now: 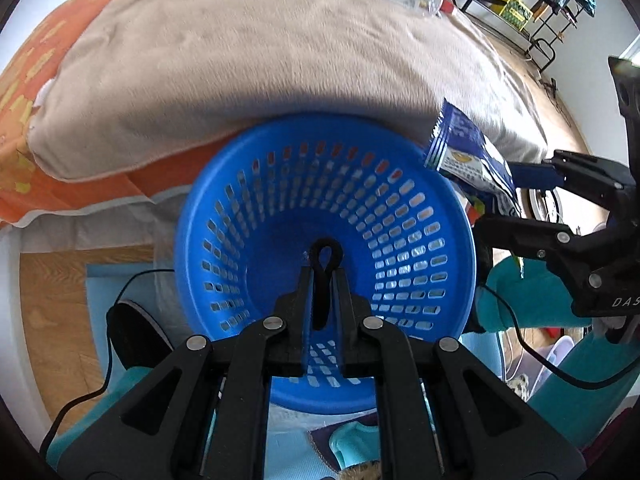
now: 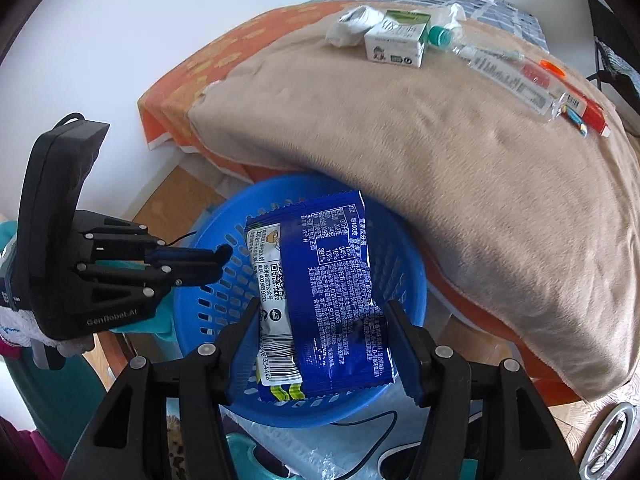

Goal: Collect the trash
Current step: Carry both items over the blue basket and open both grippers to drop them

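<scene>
A round blue plastic basket (image 1: 420,248) with slotted walls is tucked under the edge of a beige blanket (image 1: 260,72). My left gripper (image 1: 325,276) is shut on the basket's near rim and a black loop (image 1: 326,256). My right gripper (image 2: 320,320) stands wide open over the basket (image 2: 200,276); a blue snack wrapper (image 2: 332,280) lies between its fingers, and I cannot tell if they touch it. The wrapper (image 1: 468,156) and the right gripper (image 1: 516,196) show at the right of the left wrist view. More trash lies on the blanket: a small carton (image 2: 396,42), crumpled tissue (image 2: 352,26), clear packaging (image 2: 516,78).
The blanket (image 2: 460,152) covers an orange sheet (image 2: 224,64) on a bed. A black cable (image 1: 108,360) runs over a light blue mat (image 1: 104,292) and wooden floor (image 1: 48,320). A metal rack (image 1: 540,12) stands at the back right.
</scene>
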Demonstrator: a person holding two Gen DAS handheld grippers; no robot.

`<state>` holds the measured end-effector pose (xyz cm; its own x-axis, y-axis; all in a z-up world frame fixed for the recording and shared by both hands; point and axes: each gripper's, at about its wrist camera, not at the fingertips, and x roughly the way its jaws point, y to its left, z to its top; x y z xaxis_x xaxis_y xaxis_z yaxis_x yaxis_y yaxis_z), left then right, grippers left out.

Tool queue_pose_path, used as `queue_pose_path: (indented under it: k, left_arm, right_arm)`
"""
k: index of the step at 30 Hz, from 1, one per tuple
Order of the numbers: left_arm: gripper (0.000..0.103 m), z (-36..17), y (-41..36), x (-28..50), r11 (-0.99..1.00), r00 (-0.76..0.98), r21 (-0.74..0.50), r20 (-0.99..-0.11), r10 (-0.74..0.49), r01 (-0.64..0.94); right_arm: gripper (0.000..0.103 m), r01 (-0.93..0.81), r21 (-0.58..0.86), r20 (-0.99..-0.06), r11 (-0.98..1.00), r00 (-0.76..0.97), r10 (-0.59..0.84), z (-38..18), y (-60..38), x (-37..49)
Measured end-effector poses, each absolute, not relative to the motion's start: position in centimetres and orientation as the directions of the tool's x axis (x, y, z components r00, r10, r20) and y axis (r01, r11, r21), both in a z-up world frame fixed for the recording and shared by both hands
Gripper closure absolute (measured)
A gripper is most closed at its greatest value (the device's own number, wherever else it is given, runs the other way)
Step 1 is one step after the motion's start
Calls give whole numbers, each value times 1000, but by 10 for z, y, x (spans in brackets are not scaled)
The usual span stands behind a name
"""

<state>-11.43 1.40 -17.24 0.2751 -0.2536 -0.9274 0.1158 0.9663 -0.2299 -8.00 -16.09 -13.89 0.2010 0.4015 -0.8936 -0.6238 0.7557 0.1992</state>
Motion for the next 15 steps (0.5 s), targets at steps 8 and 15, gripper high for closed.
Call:
queue_pose_path:
  k: [8, 15]
  left_arm:
    - [96, -176, 12, -114, 966, 257, -228, -933, -252, 119]
    - [56, -172, 12, -113, 970, 285, -214, -928, -240, 118]
  right_arm:
    - [38, -620, 207, -901, 757, 181, 395, -144, -157, -78]
    - [38, -610, 209, -900, 764, 186, 394, -144, -157, -76]
